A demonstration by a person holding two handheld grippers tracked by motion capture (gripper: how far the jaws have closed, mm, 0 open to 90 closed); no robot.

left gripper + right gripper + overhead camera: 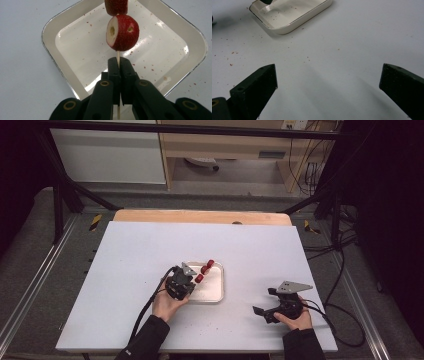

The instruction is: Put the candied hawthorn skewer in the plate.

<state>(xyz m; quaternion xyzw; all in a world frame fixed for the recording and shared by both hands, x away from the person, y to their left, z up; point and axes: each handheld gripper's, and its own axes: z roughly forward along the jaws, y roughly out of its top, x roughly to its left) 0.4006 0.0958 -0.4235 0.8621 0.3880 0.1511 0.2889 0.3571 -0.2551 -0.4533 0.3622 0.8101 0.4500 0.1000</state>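
Skewer [118, 56]: a thin wooden stick threaded through round, glossy red fruit pieces [122, 32], clamped by the left gripper [119, 65] over the rounded-square white tray [53, 57] near the table's [125, 270] centre. The right gripper [328, 80] stands wide apart, empty, near the table's front right corner.

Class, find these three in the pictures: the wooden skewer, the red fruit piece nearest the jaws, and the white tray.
Wooden skewer [118, 55], left gripper view: bare stick above jaws.
Red fruit piece [125, 32], left gripper view: red skin.
White tray [51, 56], left gripper view: left rim.
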